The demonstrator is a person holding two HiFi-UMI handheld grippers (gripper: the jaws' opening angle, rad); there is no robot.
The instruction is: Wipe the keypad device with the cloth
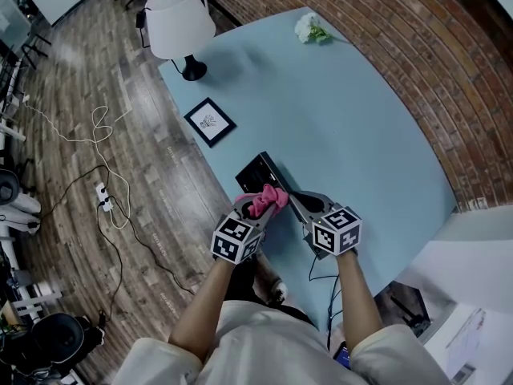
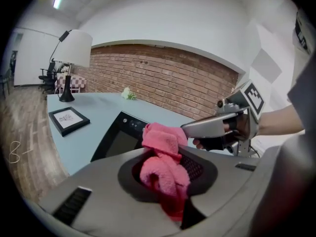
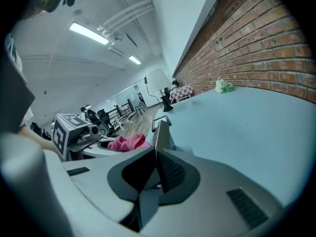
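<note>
Now left fingers (image 2: 202, 169) pinch the crumpled pink cloth (image 2: 163, 174); just ahead lies the flat black keypad device (image 2: 116, 142), clamped by right fingers (image 3: 170, 172). Better press lightly, evenly.

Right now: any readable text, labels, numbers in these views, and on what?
None legible.
Framed picture: print too small to read.
Keypad device: button markings too blurred to read.
Marker cubes: square codes only, no letters.

keypad device (image 1: 256, 171): near end hidden behind cloth (image 1: 268, 200) in left jaws | framed picture (image 1: 210, 122) beyond jaws: print unreadable
</note>
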